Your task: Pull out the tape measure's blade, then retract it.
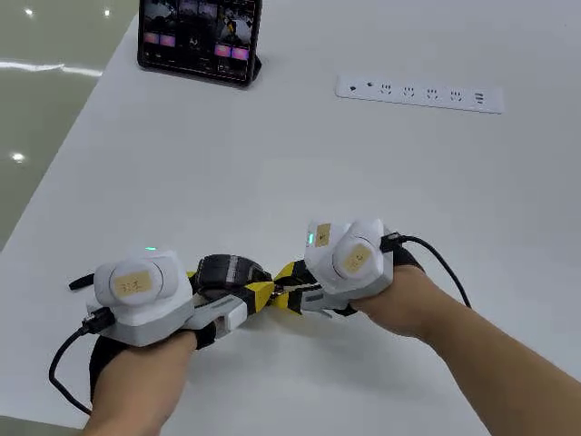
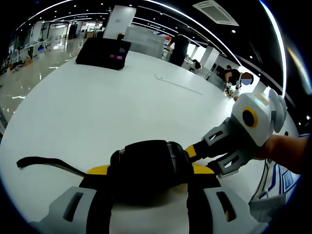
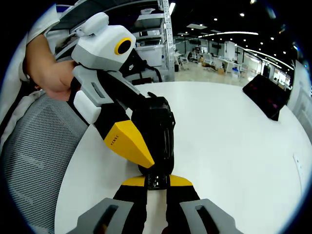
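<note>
In the head view we are holding both grippers low over the white table. The left gripper is reaching in from the left and the right gripper from the right, with their yellow tips almost meeting. The black tape is sitting between them on the table, near its front edge. A tablet is standing at the far edge, and a power strip is lying well apart to the right.

In the left gripper view we are gripping the tape by its body. The left gripper is clamping its jaws against the tape's two sides, spread as wide as the case. A black strap is trailing off to the left on the table. The right gripper is coming in from the right, touching the tape's far side.

In the right gripper view we are closing the right gripper to a narrow gap, its jaws pinching a small dark part at the tape's near end. The left gripper is holding the case from the upper left. No drawn-out blade is showing. A mesh chair is standing beside the table.
</note>
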Demonstrator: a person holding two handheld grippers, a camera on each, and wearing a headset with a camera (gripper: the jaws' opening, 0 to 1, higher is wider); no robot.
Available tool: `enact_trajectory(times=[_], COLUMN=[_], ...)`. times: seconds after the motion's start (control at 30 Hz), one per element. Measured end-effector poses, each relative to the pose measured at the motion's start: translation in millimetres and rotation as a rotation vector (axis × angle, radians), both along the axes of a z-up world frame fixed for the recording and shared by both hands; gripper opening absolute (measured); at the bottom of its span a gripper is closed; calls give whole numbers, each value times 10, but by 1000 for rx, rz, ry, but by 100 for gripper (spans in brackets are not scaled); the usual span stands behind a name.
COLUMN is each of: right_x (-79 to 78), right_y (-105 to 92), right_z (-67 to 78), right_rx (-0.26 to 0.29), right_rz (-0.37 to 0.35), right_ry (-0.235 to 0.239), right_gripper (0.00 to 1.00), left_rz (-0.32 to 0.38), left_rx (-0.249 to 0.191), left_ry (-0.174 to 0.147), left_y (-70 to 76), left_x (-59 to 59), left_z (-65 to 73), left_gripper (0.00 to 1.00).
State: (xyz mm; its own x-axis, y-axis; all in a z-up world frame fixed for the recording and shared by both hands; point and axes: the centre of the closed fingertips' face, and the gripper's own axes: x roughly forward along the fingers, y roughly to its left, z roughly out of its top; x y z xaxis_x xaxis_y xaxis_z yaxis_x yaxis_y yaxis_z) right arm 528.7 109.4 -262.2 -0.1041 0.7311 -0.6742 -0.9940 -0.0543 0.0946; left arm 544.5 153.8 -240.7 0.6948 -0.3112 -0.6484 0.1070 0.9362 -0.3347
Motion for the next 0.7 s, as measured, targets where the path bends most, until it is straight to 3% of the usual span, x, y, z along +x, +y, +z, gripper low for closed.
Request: enact_trajectory(times=[0.7], right_x=[-12], right_y=[-7], right_z=[0], right_rx=[-15], right_rz=[-48], right_ry=[14], right_gripper=[16], left_rz=[-10], left_rx=[3], left_ry=[6], left_y=[-6], left_x=[-3], left_z=[1], left_gripper=[60])
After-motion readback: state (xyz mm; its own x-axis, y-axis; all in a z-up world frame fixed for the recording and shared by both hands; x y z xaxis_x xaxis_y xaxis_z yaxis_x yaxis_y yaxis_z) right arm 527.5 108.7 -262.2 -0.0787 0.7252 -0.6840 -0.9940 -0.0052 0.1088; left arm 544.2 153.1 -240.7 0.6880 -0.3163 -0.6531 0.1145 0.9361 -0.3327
